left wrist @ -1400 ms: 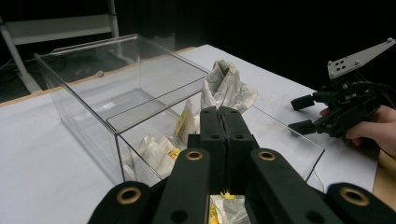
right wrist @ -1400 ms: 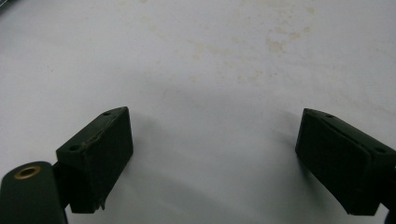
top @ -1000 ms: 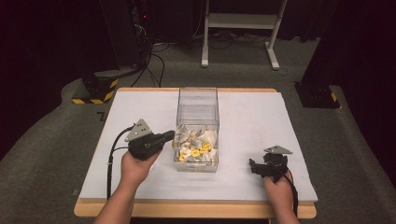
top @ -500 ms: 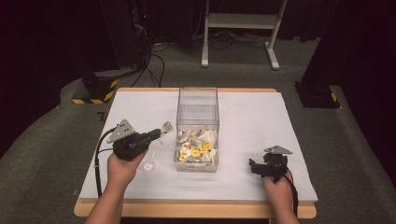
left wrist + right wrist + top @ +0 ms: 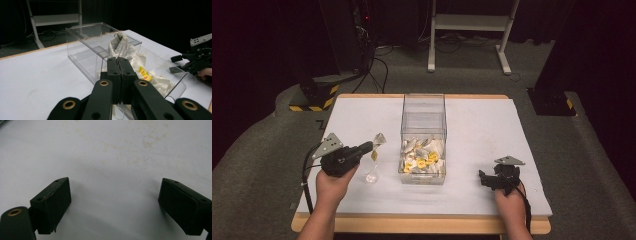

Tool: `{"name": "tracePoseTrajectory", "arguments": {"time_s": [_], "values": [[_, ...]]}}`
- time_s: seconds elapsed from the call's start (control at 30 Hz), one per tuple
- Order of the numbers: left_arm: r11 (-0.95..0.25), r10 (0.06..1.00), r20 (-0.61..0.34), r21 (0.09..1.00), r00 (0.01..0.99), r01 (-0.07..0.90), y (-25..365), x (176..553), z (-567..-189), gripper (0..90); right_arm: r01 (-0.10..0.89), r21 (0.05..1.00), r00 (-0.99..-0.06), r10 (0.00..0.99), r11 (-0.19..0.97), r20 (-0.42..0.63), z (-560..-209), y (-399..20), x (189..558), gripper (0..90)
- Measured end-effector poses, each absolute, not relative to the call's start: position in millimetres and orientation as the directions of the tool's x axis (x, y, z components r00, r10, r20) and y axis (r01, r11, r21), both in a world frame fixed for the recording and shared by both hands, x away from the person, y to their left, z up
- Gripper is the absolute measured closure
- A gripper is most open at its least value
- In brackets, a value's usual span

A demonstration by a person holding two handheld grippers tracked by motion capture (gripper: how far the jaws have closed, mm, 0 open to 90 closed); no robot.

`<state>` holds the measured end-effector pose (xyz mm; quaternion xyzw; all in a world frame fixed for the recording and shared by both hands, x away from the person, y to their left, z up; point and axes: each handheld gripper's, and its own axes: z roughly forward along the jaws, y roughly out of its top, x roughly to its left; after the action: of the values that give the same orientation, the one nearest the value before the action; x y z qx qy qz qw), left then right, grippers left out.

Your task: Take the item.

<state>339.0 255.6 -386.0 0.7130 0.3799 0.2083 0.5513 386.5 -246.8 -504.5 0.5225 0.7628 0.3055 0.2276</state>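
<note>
Left of the clear box [image 5: 423,131], your left tool [image 5: 371,146] is clamped on a small white packet [image 5: 378,140], its jaws pressed together with the packet standing up between the tips, as the left gripper view confirms [image 5: 119,46]. You hold the packet above the white table [image 5: 362,115], just beside the box's left wall and outside it. One more pale item [image 5: 371,176] lies on the table below your tool; what it is cannot be told. At centre, the box rests lengthwise on the table, its near end heaped with white and yellow packets [image 5: 422,159], its far end bare. At right, your right tool [image 5: 483,178] rests low over the table, well apart from the box, jaws spread wide with nothing between them, bare table showing in the gap in the right gripper view. Judged from this layout, the work of taking packets out is in its early part: at most two are outside, and most of the heap remains in the box.
</note>
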Motion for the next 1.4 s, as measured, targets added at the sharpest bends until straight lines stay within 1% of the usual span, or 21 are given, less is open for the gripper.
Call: {"name": "tracePoseTrajectory", "arguments": {"time_s": [0.6,1.17,1.2,1.23,1.27,1.3,1.4], "values": [[-0.093,0.791,-0.135,0.937,0.597,0.336,274.9,325.5,-400.3,88.9,0.658,0.704,-0.350,0.936,0.268,-0.028,-504.5,-246.8,386.5,10.9],[-0.095,0.802,-0.165,0.914,0.574,0.395,283.8,318.1,-426.5,88.4,0.658,0.704,-0.350,0.936,0.268,-0.028,-504.5,-246.8,386.5,10.9],[-0.089,0.803,-0.168,0.915,0.572,0.394,284.6,317.7,-427.3,87.0,0.658,0.704,-0.350,0.936,0.267,-0.028,-504.5,-246.8,386.5,10.9],[-0.076,0.806,-0.175,0.917,0.565,0.392,286.4,317.7,-428.6,74.3,0.658,0.704,-0.350,0.936,0.267,-0.028,-504.5,-246.8,386.5,10.9],[-0.076,0.806,-0.175,0.917,0.565,0.392,286.4,317.7,-428.6,68.2,0.658,0.704,-0.350,0.936,0.267,-0.028,-504.5,-246.8,386.5,10.9],[-0.077,0.813,-0.167,0.919,0.558,0.387,287.1,317.5,-428.7,68.2,0.658,0.704,-0.350,0.936,0.268,-0.028,-504.5,-246.8,386.5,10.9],[-0.082,0.828,-0.150,0.921,0.540,0.382,288.7,317.6,-427.2,58.6,0.657,0.705,-0.350,0.936,0.267,-0.028,-504.6,-246.7,386.5,10.9]]}}
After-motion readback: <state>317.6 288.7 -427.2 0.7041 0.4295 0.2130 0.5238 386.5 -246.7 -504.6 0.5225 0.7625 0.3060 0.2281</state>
